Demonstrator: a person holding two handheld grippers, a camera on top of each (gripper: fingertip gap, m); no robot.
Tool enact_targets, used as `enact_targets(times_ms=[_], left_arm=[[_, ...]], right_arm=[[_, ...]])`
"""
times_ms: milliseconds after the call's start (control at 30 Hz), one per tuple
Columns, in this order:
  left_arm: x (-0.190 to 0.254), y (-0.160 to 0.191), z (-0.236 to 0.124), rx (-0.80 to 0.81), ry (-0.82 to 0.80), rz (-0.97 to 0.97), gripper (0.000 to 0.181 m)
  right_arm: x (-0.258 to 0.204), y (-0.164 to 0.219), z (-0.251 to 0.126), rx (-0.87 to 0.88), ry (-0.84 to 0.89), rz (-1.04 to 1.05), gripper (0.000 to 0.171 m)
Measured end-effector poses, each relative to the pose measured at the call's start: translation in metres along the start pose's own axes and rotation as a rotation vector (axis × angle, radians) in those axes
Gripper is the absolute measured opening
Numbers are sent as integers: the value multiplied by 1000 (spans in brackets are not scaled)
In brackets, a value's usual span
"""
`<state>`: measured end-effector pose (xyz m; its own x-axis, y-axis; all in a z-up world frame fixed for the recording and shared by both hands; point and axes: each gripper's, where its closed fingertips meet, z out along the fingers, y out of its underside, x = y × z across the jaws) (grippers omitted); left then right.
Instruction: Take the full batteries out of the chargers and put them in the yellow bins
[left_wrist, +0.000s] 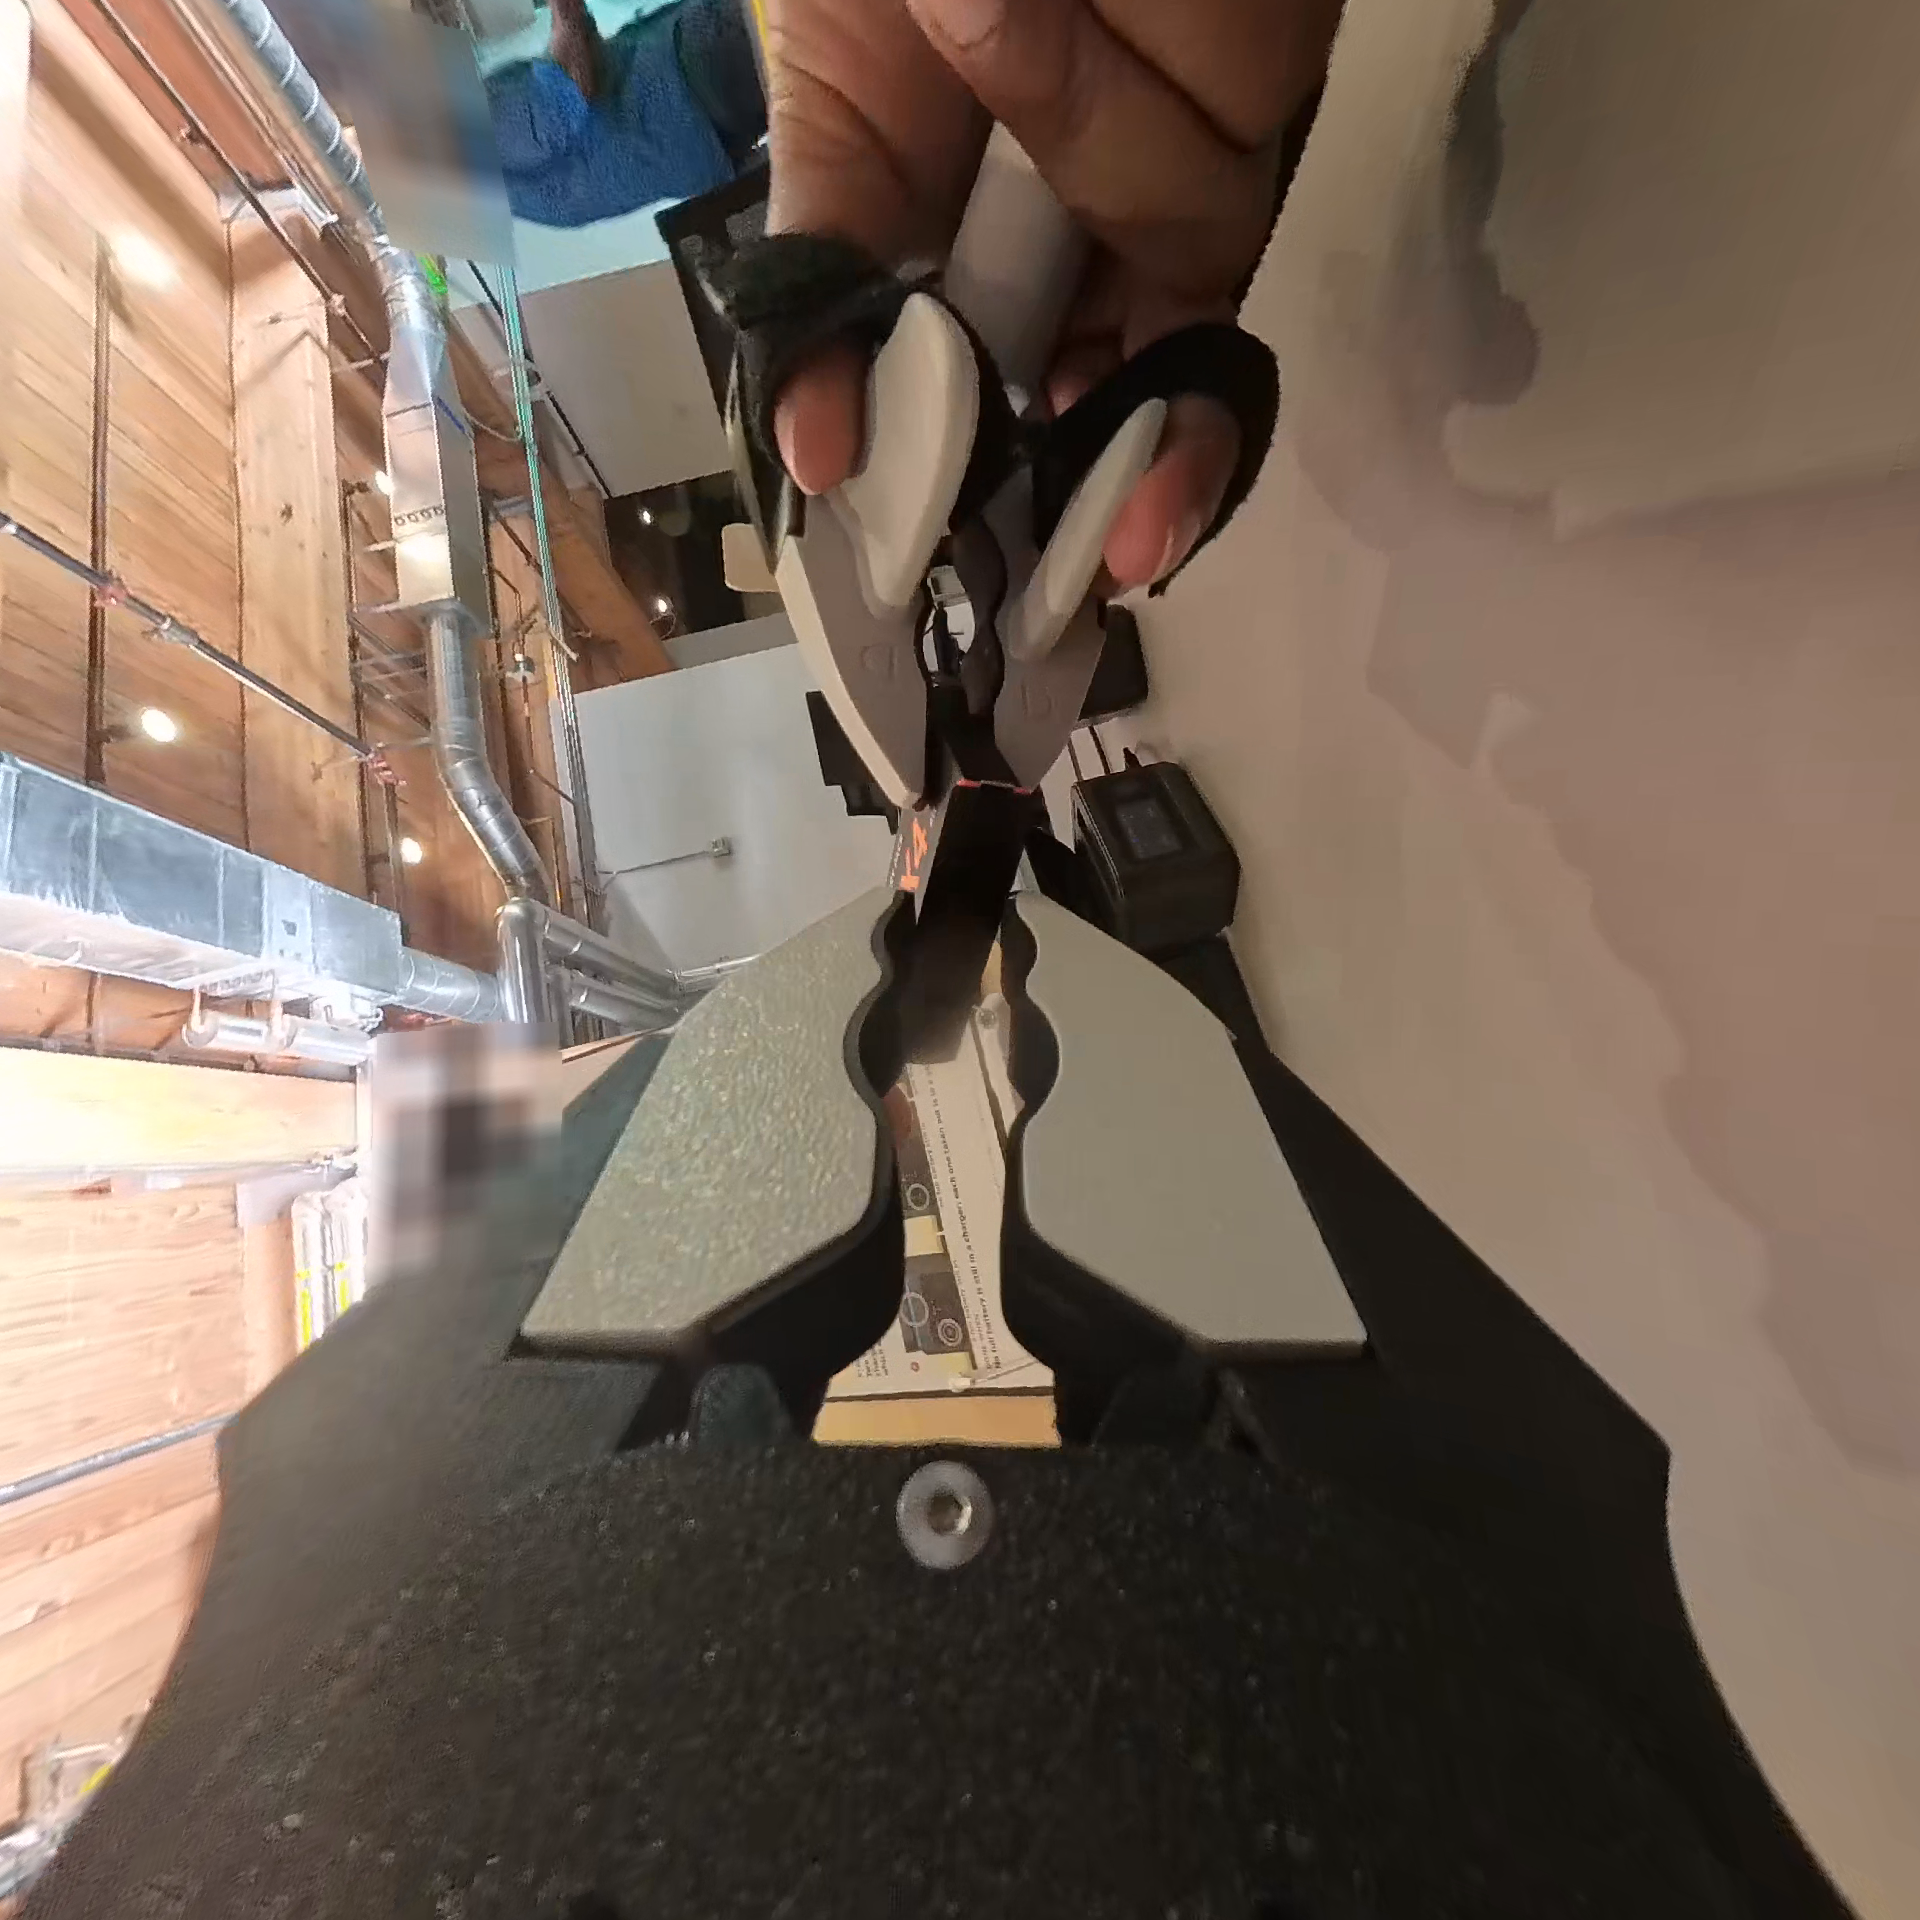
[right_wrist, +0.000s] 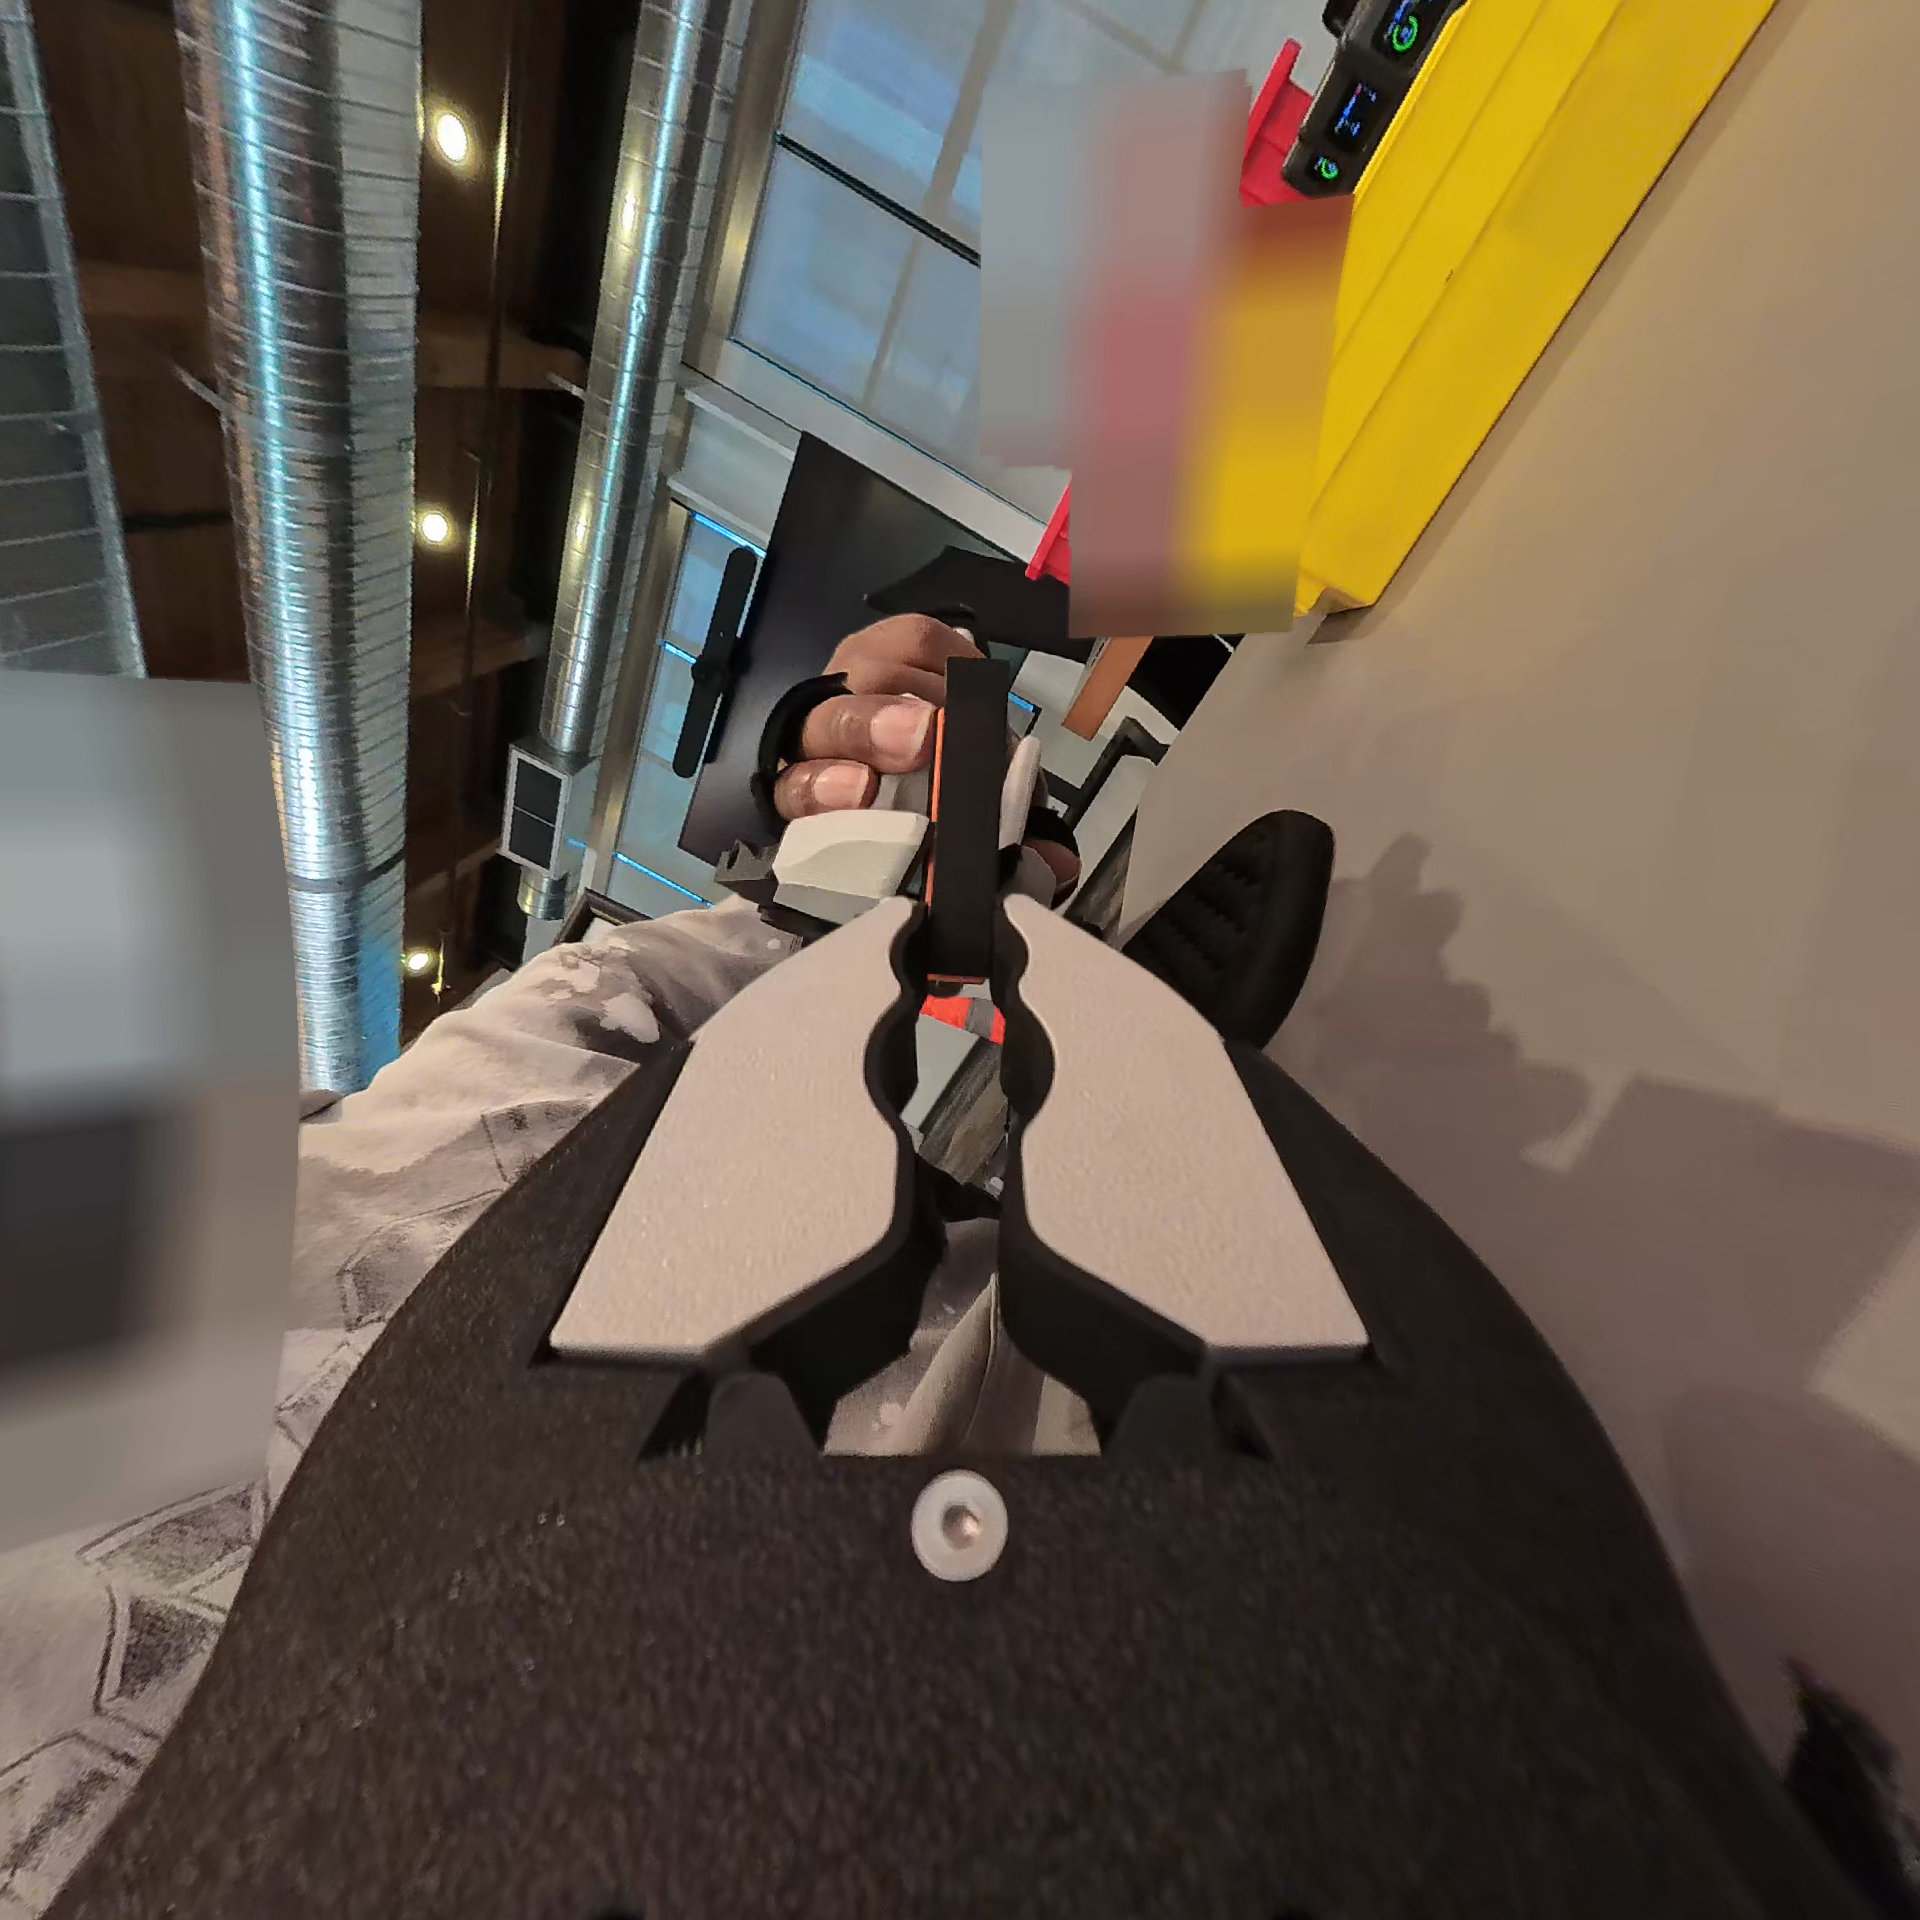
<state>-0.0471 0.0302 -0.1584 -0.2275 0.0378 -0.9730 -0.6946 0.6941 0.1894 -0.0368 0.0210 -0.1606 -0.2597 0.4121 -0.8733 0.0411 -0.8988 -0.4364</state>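
Both views are rolled sideways, with the white table (left_wrist: 1610, 935) along the right. A flat black battery with orange trim (left_wrist: 966, 883) is pinched between both grippers, above the table. My left gripper (left_wrist: 951, 935) is shut on its near end. My right gripper (left_wrist: 971, 790), held by a hand, is shut on its far end. In the right wrist view, my right gripper (right_wrist: 961, 935) is shut on the same battery (right_wrist: 971, 810), and the left gripper (right_wrist: 914, 862) and its hand are behind it. Yellow bins (right_wrist: 1455, 312) stand at the upper right. Black chargers with green lights (right_wrist: 1351, 104) are beyond them.
A black charger (left_wrist: 1153, 852) sits on the table past the battery. A printed sheet on a wooden board (left_wrist: 935, 1195) shows between the left fingers. A red bin (right_wrist: 1283, 135) is next to the yellow bins. A black mesh object (right_wrist: 1236, 914) lies on the table. Left tips and right tips are each some 20 cm from the black charger (left_wrist: 1153, 852).
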Motion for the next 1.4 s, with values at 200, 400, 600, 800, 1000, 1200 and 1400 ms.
enact_targets(times_ms=[200,400,600,800,1000,1200,1400], left_arm=[[-8,3,-2,-13,-10,-69,15],[-16,25,-3,-31,102,-499,15],[-20,23,1,82,300,-1024,14],[-26,-2,3,273,555,-1466,14],[-37,-15,-1,432,706,-1699,14],[-28,-8,5,350,681,-1649,16],[-22,-6,5,302,704,-1580,17]], right_arm=[[-9,-11,-2,65,-47,-20,13],[-18,-39,-18,207,50,-295,24],[-22,-43,-19,183,337,-843,24],[-11,-28,-9,58,480,-1118,29],[-20,-16,-3,23,332,-1016,22],[-22,-14,-4,20,268,-889,11],[-20,-13,-3,20,250,-831,10]])
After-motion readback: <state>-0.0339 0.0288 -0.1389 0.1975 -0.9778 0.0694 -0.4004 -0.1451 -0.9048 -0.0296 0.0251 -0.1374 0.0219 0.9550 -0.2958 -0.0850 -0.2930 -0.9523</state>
